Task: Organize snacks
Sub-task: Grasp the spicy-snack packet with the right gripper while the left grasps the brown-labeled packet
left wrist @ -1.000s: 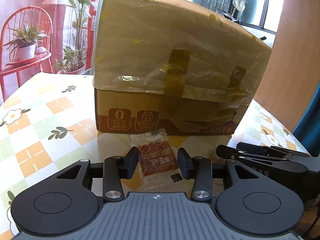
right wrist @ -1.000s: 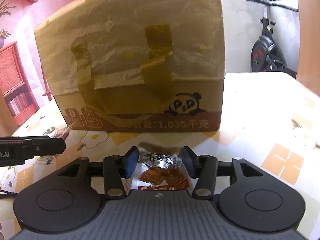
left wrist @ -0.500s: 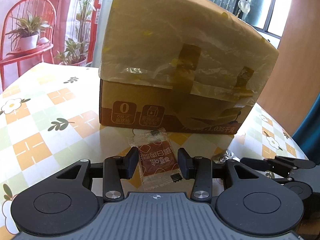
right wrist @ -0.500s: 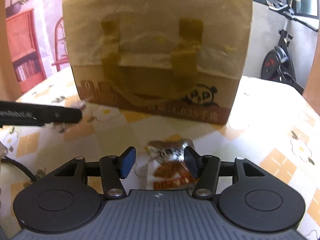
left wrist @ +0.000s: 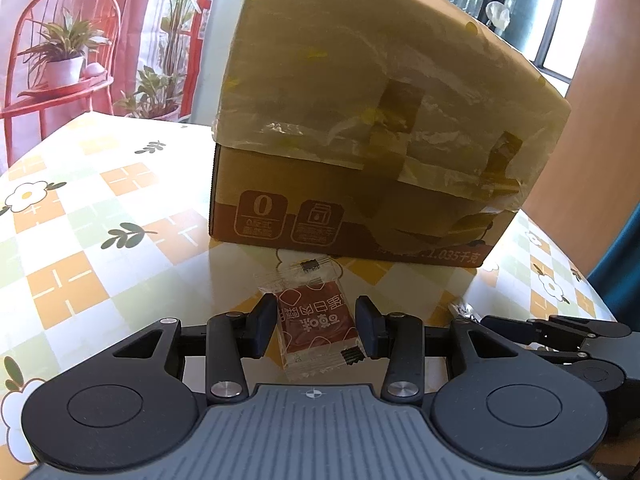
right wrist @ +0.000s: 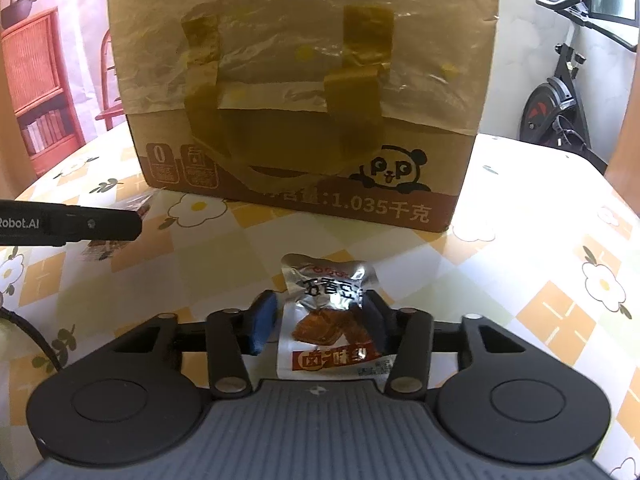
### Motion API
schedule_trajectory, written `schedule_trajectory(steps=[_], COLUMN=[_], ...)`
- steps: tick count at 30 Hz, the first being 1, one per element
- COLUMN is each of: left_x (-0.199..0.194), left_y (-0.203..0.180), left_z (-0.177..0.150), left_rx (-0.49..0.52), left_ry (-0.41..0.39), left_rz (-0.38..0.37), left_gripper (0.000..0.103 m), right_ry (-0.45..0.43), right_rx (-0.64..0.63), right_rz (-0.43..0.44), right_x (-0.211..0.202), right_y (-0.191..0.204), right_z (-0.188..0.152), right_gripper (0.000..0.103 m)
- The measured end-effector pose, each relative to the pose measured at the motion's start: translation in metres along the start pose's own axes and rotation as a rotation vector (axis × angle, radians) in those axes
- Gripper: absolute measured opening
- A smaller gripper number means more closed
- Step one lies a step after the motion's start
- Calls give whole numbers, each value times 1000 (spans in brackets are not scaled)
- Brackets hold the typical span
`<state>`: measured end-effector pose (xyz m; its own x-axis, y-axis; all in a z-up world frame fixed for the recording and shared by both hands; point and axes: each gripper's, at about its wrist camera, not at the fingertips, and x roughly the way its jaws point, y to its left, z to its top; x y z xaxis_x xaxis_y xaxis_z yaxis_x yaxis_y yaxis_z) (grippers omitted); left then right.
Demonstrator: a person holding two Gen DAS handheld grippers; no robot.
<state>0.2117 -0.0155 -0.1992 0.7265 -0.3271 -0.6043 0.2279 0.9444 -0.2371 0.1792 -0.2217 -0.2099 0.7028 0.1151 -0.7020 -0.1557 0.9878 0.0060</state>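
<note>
A red snack packet lies between the fingers of my left gripper, which is shut on it just above the table. My right gripper holds a silver packet of brown tofu snack; its right finger touches the packet, the left finger stands slightly off it. A taped cardboard box stands right ahead in both views. The right gripper shows at the lower right of the left wrist view; the left gripper shows at the left of the right wrist view.
The table has a checked floral cloth. A red chair with potted plants stands beyond the far left edge. An exercise bike stands behind the table on the right. A wooden panel rises right of the box.
Both grippers have drawn back and lifted a little from the box, each carrying its packet. The right gripper has swung to face the box more squarely.
</note>
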Motion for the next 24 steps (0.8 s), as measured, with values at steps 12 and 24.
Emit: schedule_trajectory(steps=[12,24], left_x=[-12,-33], left_y=[-5,-8], left_z=[4,22], left_rx=[31,80], left_ry=[-40,-130], left_rz=[-2,13], left_gripper=[45,45], right_ry=[-69,-135], right_rx=[63,49], right_rz=[15,15], right_x=[-23,-46], right_y=[-7,-3], right_z=[3,20], right_gripper=[32,6])
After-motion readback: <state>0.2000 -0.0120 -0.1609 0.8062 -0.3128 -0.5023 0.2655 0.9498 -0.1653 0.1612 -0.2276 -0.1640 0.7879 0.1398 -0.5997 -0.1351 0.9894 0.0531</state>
